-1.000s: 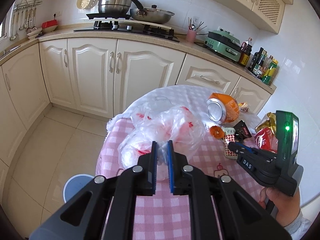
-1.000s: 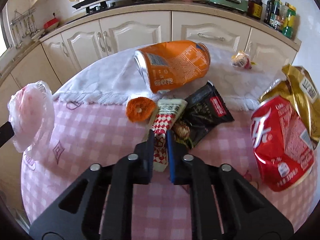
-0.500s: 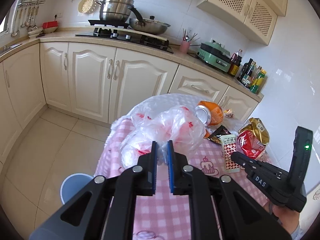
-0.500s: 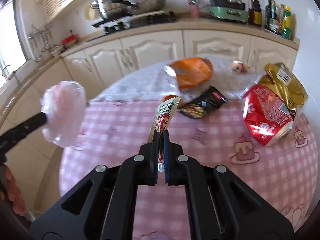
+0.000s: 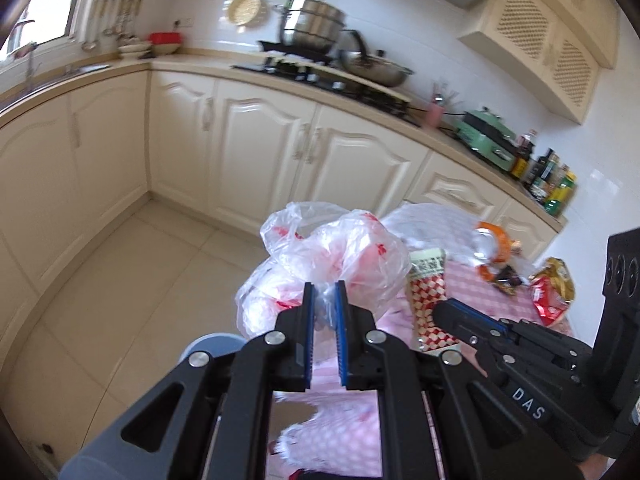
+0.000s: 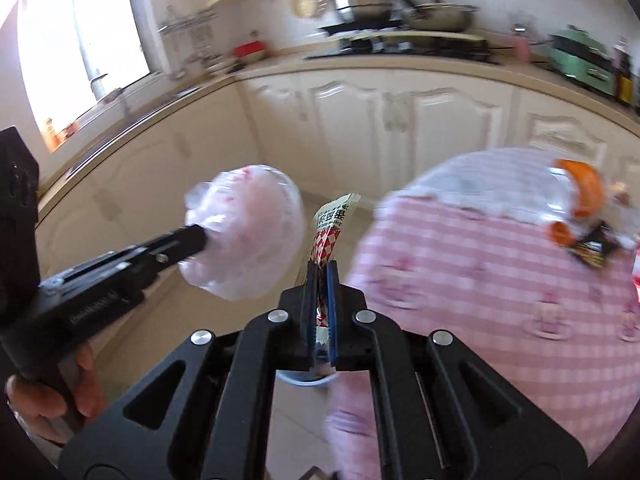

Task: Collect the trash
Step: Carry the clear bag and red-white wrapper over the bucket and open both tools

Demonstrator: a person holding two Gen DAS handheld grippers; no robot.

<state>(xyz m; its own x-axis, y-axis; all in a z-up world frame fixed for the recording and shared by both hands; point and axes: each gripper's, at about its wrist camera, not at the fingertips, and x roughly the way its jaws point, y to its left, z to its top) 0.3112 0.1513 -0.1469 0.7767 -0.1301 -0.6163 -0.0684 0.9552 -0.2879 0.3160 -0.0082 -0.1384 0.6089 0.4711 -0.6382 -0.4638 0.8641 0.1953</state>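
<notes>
Both grippers have swung off the pink-checked surface since the earlier frames and now hang out past its left edge, over the tiled floor. Left gripper: fingers closed tight on a gathered fold of the crumpled plastic bag, which billows above and around the tips. Right gripper: fingers shut on the lower part of the checked snack wrapper, which was lying on the surface a second ago and now stands up out of the grip, top end free. Bag and wrapper sit close side by side in the air. A blue-grey bin shows on the floor below, partly hidden behind the fingers in both views. Handling, as judged: both items look almost weightless and limp; the film is slick and could creep out of a light pinch, so a bunched fold is the right place to hold the bag, and the flat middle of the wrapper the right place there. Neither looks breakable. Being so light, either may drift or cling to the pads on release. Remaining on the far right of the surface: orange can, dark packet, red can. These are stiffer and rounder and would want a grip across the body.
</notes>
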